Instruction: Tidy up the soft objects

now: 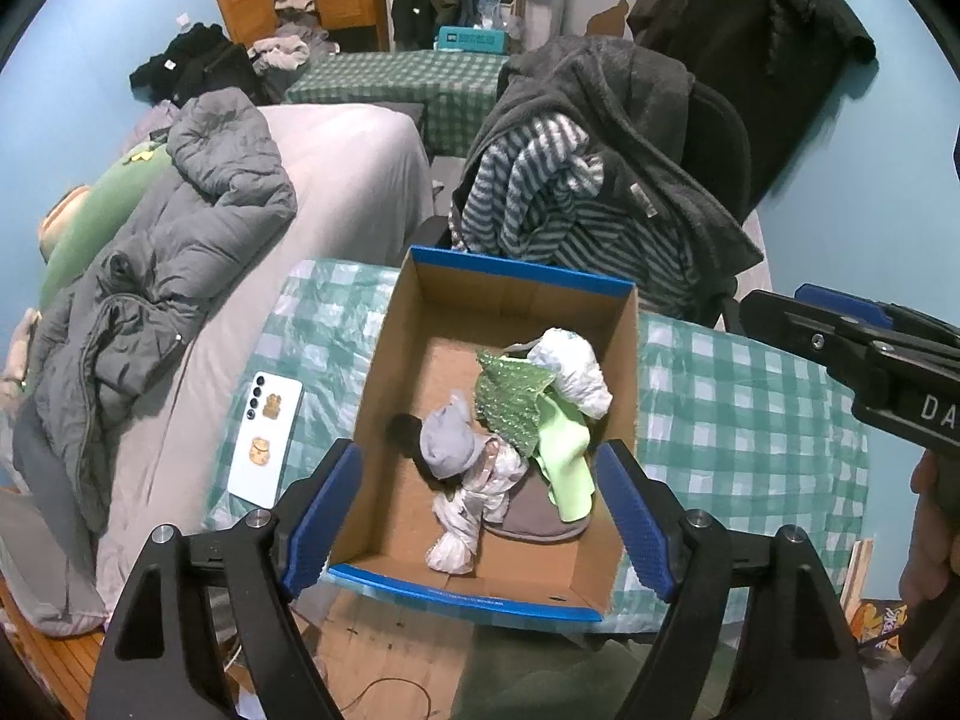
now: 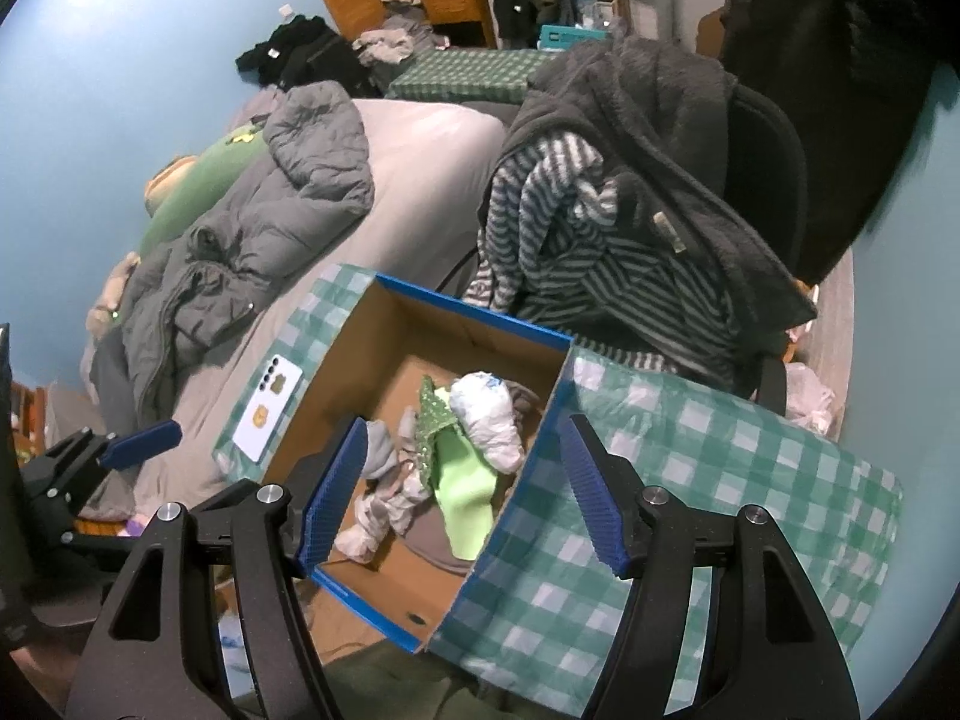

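A blue-edged cardboard box [image 1: 522,282] sits on a green checked tablecloth [image 1: 750,420]. Inside lie soft things: a grey sock [image 1: 447,441], a knotted whitish plastic bag [image 1: 465,516], a green sequinned cloth [image 1: 510,399], a pale green cloth [image 1: 567,462], a white bundle [image 1: 573,369] and a grey pad [image 1: 534,519]. My left gripper [image 1: 480,516] is open and empty above the box's near end. My right gripper [image 2: 465,489] is open and empty over the box's right wall [image 2: 516,510]; it also shows in the left wrist view [image 1: 852,348].
A white phone [image 1: 267,441] lies on the cloth left of the box. A bed with a grey puffer jacket [image 1: 174,252] is at left. A chair draped with striped and dark fleece clothes [image 1: 600,180] stands behind the box.
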A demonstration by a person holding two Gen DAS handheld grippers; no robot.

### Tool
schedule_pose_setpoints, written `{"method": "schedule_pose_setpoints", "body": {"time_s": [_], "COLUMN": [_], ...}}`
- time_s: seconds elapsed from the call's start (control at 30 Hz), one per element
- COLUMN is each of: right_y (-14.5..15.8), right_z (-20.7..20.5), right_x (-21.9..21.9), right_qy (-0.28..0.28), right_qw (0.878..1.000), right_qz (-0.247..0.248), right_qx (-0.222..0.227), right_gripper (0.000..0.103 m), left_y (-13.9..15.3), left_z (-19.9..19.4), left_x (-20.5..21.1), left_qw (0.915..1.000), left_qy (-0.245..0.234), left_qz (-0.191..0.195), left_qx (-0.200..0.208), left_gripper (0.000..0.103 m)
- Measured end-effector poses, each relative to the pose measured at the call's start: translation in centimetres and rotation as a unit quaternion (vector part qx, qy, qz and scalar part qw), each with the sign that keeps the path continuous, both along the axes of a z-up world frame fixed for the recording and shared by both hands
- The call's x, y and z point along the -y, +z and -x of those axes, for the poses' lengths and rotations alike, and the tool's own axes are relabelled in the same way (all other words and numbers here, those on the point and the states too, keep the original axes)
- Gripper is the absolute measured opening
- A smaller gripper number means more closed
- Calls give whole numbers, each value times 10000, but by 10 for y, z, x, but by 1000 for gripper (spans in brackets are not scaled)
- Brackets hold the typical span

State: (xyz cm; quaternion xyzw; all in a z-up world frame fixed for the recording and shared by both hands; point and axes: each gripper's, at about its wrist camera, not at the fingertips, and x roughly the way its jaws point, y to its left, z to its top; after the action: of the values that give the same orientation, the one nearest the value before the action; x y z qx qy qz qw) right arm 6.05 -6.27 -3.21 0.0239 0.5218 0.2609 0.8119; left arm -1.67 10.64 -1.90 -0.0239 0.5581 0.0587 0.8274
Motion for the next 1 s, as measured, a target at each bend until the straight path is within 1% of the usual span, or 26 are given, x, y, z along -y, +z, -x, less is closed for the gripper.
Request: {"method": "schedule_pose_setpoints", "body": {"time_s": [0.2, 0.4, 0.6, 0.7, 0.87, 1.0], "right_y": [14, 23, 33, 35, 37, 37], "right_z": [8, 10, 16, 17, 18, 18], "right_x": [11, 22, 31, 33, 37, 38], "right_qy": [-90, -159, -219, -237, -256, -226], "right_qw": [9998, 9996, 9991, 9991, 9990, 9991], "right_qz": [-6, -55, -112, -118, -138, -136], "right_qx": [168, 237, 332, 343, 339, 330], "right_gripper": [67, 67, 67, 67, 67, 67], "left_y": [14, 22, 30, 34, 38, 41], "left_z": [5, 8, 11, 12, 14, 15], "left_x": [8, 14, 18, 18, 22, 24], "left_qw": [9999, 9997, 9997, 9996, 9994, 9993], "left_qy": [-47, -109, -74, -35, -84, -35], "left_qz": [-73, -144, -104, -65, -143, -177], "left_qx": [104, 136, 214, 260, 311, 322], "left_gripper": [81, 82, 82, 82, 82, 82]}}
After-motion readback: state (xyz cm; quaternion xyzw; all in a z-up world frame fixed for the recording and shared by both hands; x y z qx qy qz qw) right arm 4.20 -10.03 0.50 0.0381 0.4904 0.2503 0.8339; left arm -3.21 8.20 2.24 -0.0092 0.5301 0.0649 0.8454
